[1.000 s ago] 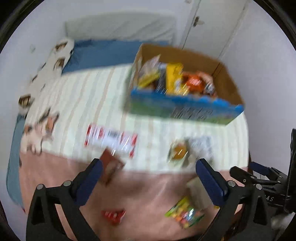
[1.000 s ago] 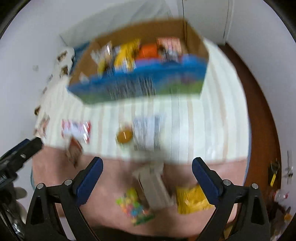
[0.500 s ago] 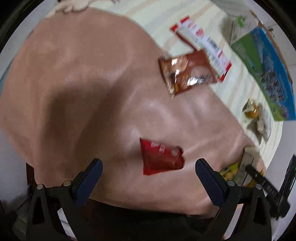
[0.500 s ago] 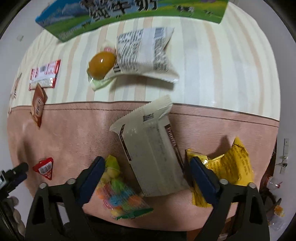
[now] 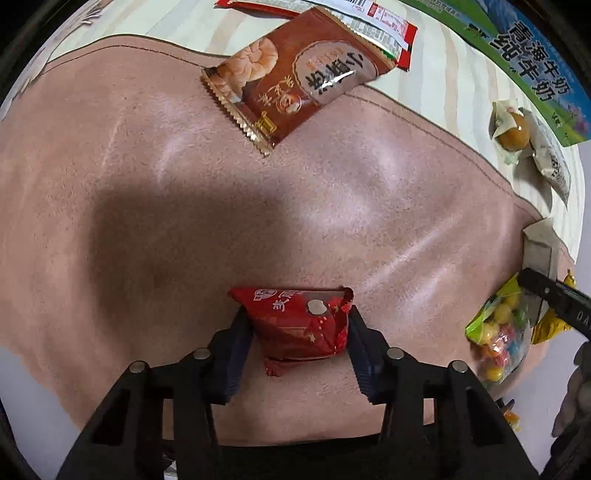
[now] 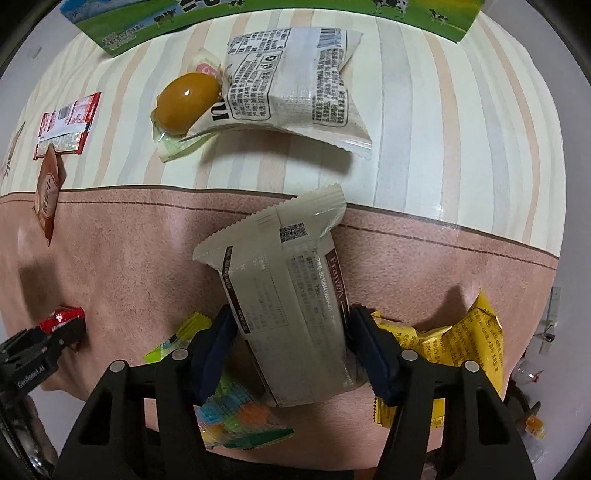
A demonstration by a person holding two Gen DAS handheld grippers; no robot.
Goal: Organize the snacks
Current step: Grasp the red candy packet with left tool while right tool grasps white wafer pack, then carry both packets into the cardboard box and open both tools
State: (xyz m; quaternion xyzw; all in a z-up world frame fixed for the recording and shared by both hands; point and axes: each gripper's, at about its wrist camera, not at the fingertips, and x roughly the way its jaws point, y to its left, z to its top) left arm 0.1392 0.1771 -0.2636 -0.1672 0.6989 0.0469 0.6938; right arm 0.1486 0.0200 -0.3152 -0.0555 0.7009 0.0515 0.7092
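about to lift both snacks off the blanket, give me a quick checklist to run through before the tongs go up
1. Left tongs closed on the small red packet: ok, its jaws have just closed and both pads press its sides.
2. Right tongs gripping the grey wafer pack: cannot tell, jaws have been closing, pads at its edges.
3. Candy bag clear of the right pads: not ok, it lies under the left pad.
4. Yellow packet clear: cannot tell.
5. Carton interior free: cannot tell.

My right fingers (image 6: 218, 343) are covering most of the candy bag (image 6: 236, 417); the milk carton (image 6: 258, 14) is running past the top edge.
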